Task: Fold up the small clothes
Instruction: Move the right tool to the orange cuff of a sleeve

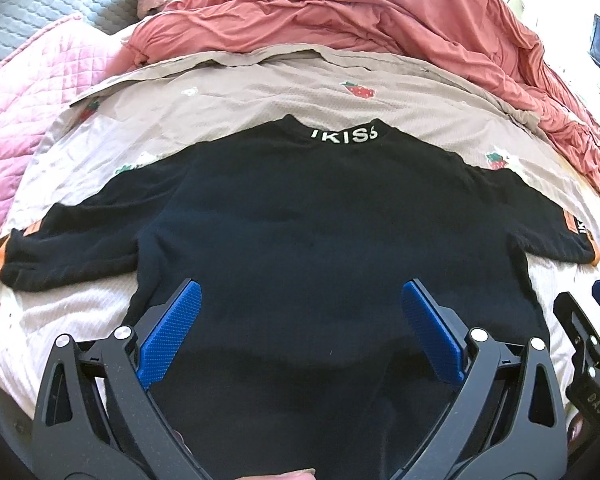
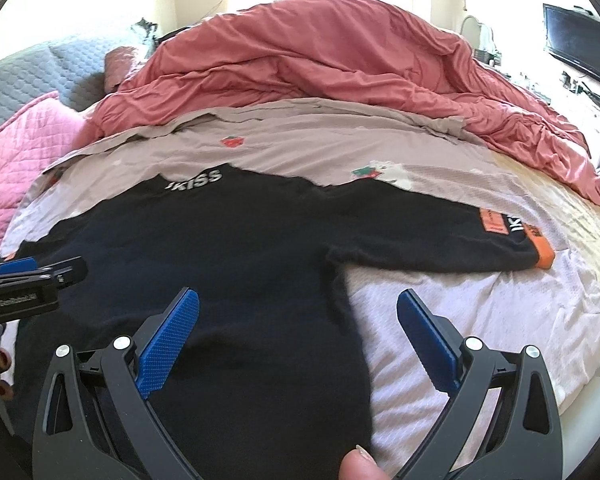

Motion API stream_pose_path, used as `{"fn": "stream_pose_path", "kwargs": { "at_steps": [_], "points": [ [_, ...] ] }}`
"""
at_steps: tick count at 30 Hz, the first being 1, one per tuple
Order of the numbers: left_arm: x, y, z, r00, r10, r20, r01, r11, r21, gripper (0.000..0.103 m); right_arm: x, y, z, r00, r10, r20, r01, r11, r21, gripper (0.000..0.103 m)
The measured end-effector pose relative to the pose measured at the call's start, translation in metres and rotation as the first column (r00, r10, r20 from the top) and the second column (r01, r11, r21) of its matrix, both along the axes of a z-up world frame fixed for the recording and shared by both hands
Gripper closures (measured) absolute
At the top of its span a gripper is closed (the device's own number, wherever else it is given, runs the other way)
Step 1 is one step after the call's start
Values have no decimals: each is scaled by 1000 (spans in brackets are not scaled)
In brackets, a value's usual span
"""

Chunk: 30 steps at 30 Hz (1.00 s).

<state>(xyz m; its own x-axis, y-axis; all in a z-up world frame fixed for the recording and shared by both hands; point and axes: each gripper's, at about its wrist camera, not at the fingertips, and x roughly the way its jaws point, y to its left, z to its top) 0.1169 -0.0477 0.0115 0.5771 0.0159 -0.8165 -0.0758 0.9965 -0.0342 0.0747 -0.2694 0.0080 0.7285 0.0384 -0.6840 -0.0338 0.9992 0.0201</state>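
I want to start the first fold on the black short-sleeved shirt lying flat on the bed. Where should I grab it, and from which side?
Judging by its pose, take the black short-sleeved shirt by its right sleeve's orange-trimmed cuff. It lies flat and outstretched on the pale strawberry-print sheet, so the open right hand-held gripper could come in from the shirt's right, pinch that edge and carry it inward.

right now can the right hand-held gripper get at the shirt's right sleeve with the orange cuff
Probably yes. The right hand-held gripper is open over the black shirt, and the sleeve lies flat on the sheet ahead and to its right, with nothing on or in front of it.
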Motion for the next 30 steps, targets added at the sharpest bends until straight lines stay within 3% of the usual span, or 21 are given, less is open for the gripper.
{"fn": "stream_pose_path", "kwargs": {
  "at_steps": [15, 30],
  "points": [
    [47, -31, -20, 998, -54, -36, 54, 998, 8, 9, 55, -88, -17, 981, -190, -41, 189, 981, -45, 4],
    [76, -62, -45, 987, -146, -71, 148, 989, 28, 9, 86, -196, -53, 914, -360, -188, 371, 929, 22, 4]
  ]
}}
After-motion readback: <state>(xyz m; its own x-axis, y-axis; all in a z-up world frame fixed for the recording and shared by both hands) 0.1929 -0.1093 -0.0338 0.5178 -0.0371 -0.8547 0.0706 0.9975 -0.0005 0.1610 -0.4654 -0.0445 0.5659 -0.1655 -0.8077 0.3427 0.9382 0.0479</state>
